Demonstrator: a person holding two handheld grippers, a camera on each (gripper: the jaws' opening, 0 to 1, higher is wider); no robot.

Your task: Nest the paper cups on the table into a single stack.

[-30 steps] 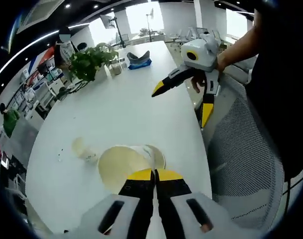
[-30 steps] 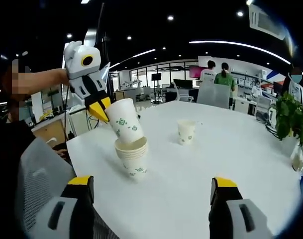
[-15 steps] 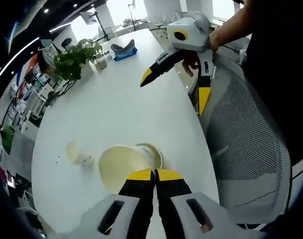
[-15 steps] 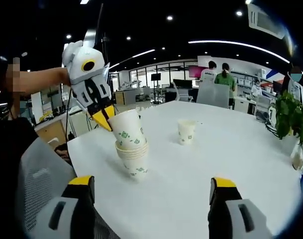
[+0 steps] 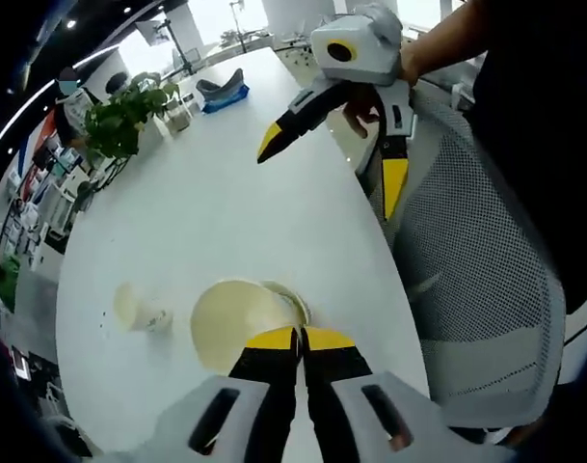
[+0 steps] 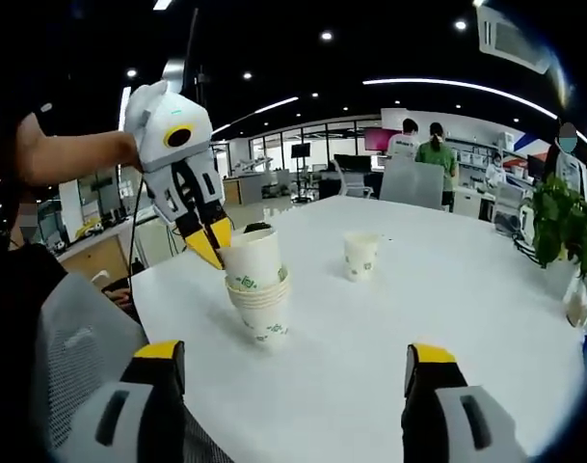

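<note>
My left gripper (image 5: 298, 340) is shut on the rim of a white paper cup (image 5: 237, 323). That cup sits partly sunk into the top of a stack of cups (image 5: 291, 299) on the white table (image 5: 206, 212). In the right gripper view the left gripper (image 6: 214, 249) pinches the same cup (image 6: 253, 260) from the left, above the stack (image 6: 262, 313). A single cup (image 6: 360, 256) stands apart further back, also seen as the lone cup (image 5: 139, 311). My right gripper (image 6: 290, 357) is open and holds nothing; it hovers as the right gripper (image 5: 332, 164) over the table's edge.
A grey mesh chair (image 5: 476, 289) stands at the table's near edge, beside the stack. A potted plant (image 6: 563, 222) and small items sit at the far end. People stand behind the table (image 6: 447, 289) in the office.
The left gripper has lowered its cup from above and tilted down into the top of the stack, now nearly upright. The right gripper has stayed open in place.
</note>
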